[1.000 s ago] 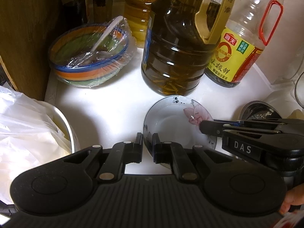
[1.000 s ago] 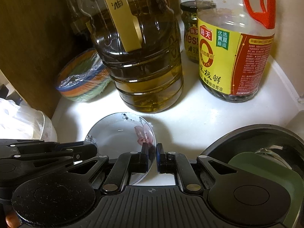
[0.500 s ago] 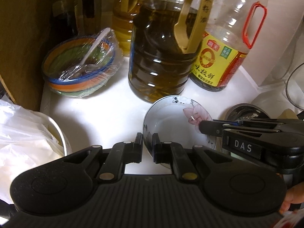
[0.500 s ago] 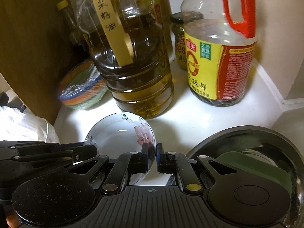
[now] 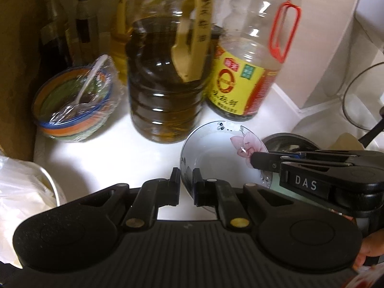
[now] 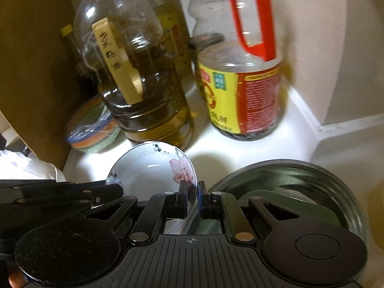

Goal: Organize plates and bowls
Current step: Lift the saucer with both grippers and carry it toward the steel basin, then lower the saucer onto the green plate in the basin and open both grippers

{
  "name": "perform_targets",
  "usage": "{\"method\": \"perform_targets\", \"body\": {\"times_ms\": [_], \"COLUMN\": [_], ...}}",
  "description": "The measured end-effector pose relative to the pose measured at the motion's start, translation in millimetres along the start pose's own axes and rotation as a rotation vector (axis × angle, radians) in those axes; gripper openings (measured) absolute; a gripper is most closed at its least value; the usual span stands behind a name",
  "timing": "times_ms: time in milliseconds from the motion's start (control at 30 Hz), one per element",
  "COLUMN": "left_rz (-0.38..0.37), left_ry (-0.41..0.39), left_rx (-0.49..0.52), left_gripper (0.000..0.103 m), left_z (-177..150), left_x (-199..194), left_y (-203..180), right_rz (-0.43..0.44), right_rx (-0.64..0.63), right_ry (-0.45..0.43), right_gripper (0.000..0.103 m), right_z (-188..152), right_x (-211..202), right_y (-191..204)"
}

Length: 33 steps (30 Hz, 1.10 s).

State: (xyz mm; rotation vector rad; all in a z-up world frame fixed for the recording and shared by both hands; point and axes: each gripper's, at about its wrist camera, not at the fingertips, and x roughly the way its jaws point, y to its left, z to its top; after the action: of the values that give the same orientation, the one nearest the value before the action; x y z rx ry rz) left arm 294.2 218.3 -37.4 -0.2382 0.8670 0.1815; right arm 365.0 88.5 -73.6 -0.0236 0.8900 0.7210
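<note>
Leftmost first, then rightward.

1. Crumpled white plastic bag [image 5: 16, 192] in a metal basin, at the left edge.
2. Wooden panel [image 5: 14, 72], upright, behind the bag.
3. Striped bowl [image 5: 72, 110] under cling film, white spoon inside; on the white tabletop [image 5: 108, 158] beside the panel. Dark slim bottles behind it, blurred.
4. Large oil jug [image 5: 165, 96] with a tan handle strip, filled with dark oil, upright, just right of the striped bowl.
5. Left tool [image 5: 186, 187], fingers nearly pressed together, pinching the left rim of the flowered bowl [image 5: 216, 158].
6. Flowered bowl: white, pink blossom and dark sprigs inside, tilted, in front of the oil jug and sauce bottle; whether clear of the tabletop cannot be told. Gripped on opposite rims by both tools.
7. Sauce bottle [image 5: 242, 81], yellow and red label, red handle, upright, right of the oil jug and touching or nearly so.
8. Right tool [image 6: 192, 199], fingers likewise nearly together, pinching the bowl's right rim at the pink blossom.
9. Metal pot [image 6: 300, 168] holding something green, just right of the flowered bowl.
10. Glass lid [image 5: 360, 100], far right, partly cut off.
</note>
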Motion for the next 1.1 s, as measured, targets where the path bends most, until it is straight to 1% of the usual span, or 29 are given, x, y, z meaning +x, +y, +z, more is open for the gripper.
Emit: {"method": "perform_targets", "body": {"times_ms": [300, 600, 867, 1100], "left_rz": [-0.051, -0.113, -0.154, -0.165], "left_ry": [-0.005, 0.010, 0.041, 0.066], "left_rx": [0.064, 0.133, 0.182, 0.201], "left_gripper": [0.009, 0.009, 0.009, 0.009], "left_z": [0.7, -3.6, -12.4, -18.3], "left_x": [1.1, 6.8, 13.3, 19.4], "left_y": [-30.5, -64.8, -89.7, -102.9], "right_rz": [-0.054, -0.117, -0.164, -0.186], "right_rx": [0.053, 0.120, 0.178, 0.214], "right_ry": [-0.030, -0.047, -0.036, -0.014], "right_gripper": [0.008, 0.008, 0.008, 0.008], "right_z": [-7.8, -23.6, -41.4, -52.1], "right_x": [-25.2, -50.5, -65.6, -71.7], "right_y": [-21.9, -49.9, -70.8, -83.1]}}
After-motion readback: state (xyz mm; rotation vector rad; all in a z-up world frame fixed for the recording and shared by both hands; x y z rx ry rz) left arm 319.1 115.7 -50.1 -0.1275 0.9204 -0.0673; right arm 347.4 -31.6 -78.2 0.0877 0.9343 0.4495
